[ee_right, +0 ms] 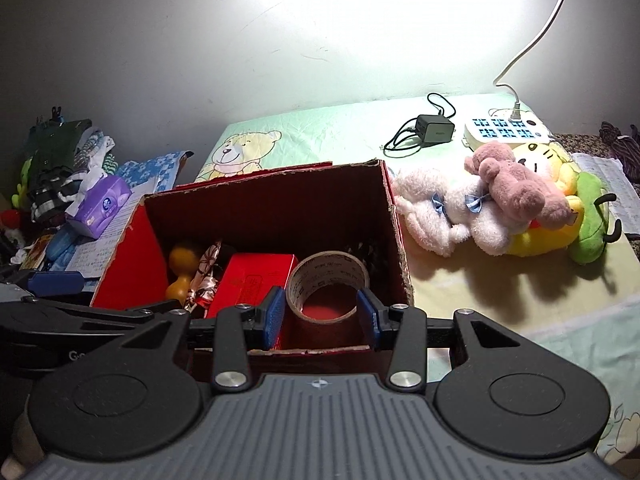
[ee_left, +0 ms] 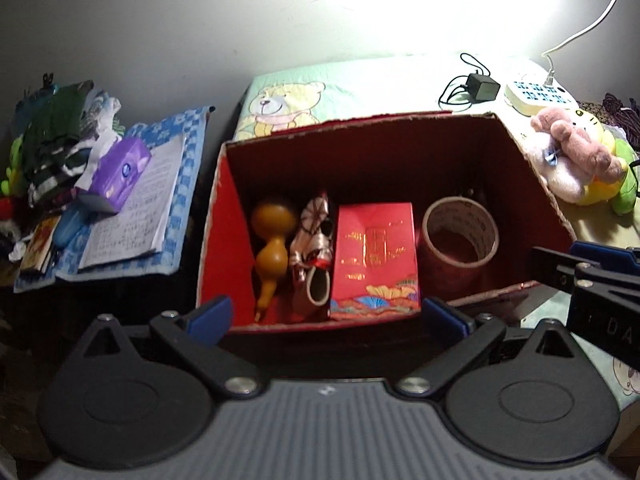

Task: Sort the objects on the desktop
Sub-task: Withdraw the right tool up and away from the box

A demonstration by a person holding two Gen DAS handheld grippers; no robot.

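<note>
Here left tongs spread wide, empty; right tongs half spread, empty. Just ahead of both, red box holds tape roll, red packet, gourd. Box's far corner dark, contents unclear.

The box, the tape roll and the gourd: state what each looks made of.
Box: corrugated cardboard, red outside, raw brown inside, frayed rim. Tape roll: likely plastic packing tape, glossy tan, printed inner core. Gourd: smooth orange-brown shine, dried or lacquered gourd, possibly plastic.

Red box, orange gourd, red packet with gold print, brown tape roll, pink and yellow plush toys, purple tissue pack
</note>
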